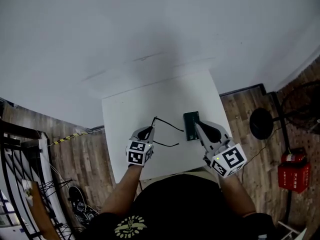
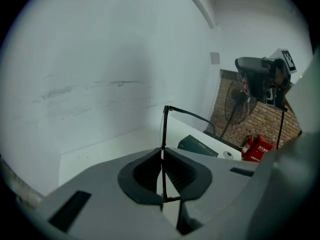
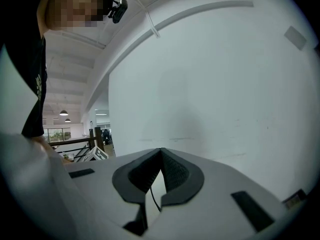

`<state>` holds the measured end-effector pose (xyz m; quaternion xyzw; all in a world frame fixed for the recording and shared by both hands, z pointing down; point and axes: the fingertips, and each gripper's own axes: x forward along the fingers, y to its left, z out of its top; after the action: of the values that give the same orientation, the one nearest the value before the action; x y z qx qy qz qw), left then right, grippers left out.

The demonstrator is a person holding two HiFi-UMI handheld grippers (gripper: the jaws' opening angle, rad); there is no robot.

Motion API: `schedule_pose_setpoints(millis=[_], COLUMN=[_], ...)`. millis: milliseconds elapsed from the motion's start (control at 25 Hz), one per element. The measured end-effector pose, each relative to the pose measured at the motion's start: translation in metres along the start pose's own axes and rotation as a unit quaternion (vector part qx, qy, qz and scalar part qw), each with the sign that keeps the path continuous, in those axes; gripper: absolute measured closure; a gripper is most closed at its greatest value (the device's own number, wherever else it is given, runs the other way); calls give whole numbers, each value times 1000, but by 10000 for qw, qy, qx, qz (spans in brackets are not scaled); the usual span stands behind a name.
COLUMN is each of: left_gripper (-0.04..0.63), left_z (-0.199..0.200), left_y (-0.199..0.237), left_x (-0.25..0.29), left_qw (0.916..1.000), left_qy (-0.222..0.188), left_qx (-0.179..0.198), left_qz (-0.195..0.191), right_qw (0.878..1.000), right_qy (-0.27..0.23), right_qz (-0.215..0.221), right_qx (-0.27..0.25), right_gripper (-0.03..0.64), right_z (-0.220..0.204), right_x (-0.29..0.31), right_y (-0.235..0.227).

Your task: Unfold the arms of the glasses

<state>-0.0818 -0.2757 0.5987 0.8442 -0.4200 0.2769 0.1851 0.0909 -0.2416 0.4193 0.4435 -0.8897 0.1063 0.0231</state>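
left claw (image 2: pixel 163 159) shut on glasses (image 2: pixel 164 126), thin front frame pinched upright, one arm standing out to right. right claw (image 3: pixel 160 159) closed tip to tip, thin dark strand in pinch, likely arm end. glasses held over desk (image 1: pixel 125 115), between both claws.
risks: wire frame slips or twists in pinch; pull past hinge stop bends arm; second arm snags on claw.
green case (image 1: pixel 191 126) just beside right claw, could get knocked. fan (image 2: pixel 234 106), red extinguisher (image 2: pixel 256 149) well apart, no hindrance.
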Motion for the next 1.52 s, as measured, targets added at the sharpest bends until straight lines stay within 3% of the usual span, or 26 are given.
schedule_pose_setpoints(millis=[400,680,800,1040,1520], left_gripper=[572,572,572,572,572], left_z=[-20,7,13,-3,16], left_y=[-1,-16,-19,-8,-8], left_x=[44,37,32,36,22], left_qw=[9972,9966,9966,9981,9990], left_qy=[462,-39,-133,84,-233], left_qx=[195,209,275,201,62], left_qz=[-553,-800,-759,-582,-371], right_qw=[9982,9976,9981,9986,9986], right_qy=[215,405,395,422,361], right_qz=[-552,-549,-452,-295,-382], right_qx=[81,140,127,109,-84], right_gripper=[617,617,617,617,617], right_z=[-16,-31,-29,-31,-22], right_x=[-7,-1,4,7,-8], right_y=[-2,6,10,17,8])
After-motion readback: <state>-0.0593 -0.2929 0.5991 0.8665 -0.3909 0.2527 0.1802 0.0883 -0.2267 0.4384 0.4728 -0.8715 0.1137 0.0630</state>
